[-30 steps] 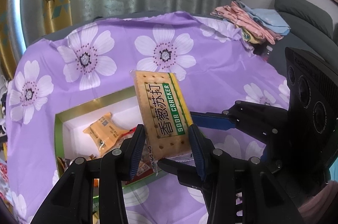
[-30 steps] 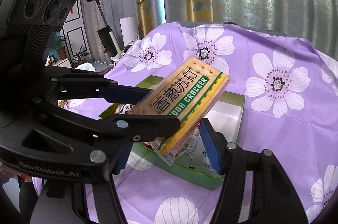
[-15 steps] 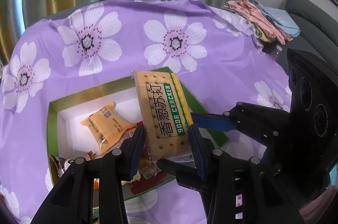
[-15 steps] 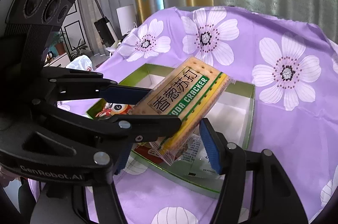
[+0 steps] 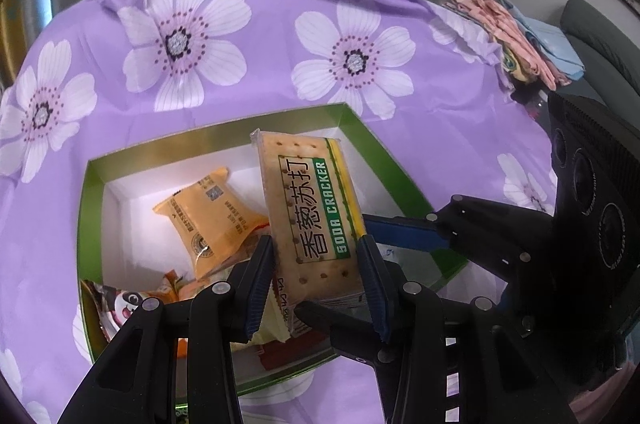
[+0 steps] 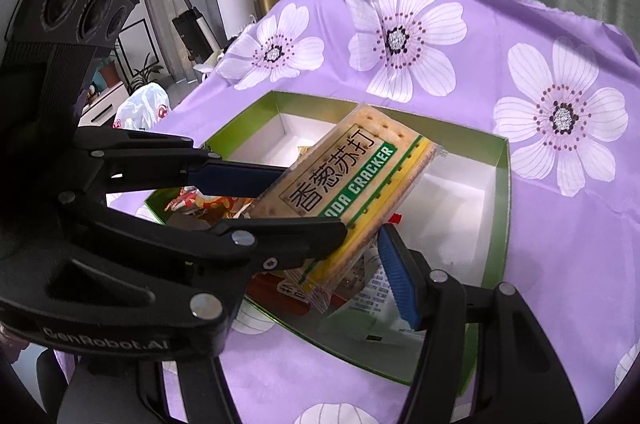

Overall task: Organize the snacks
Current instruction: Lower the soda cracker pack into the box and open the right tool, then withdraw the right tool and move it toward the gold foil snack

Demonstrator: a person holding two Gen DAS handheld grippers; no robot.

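Left wrist view: left gripper (image 5: 316,280) clamped on soda cracker pack (image 5: 310,220), held over green box (image 5: 86,224) of snacks, closer than a second ago | Right wrist view: right gripper (image 6: 360,252), fingers apart, brackets the pack's far edge; grip unclear | Step: lowering pack; next, clear the orange packet (image 5: 208,220), release.

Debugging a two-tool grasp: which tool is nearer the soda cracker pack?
Left: the left tool clamps the soda cracker pack by its sides. The right tool flanks its lower end; contact unclear.
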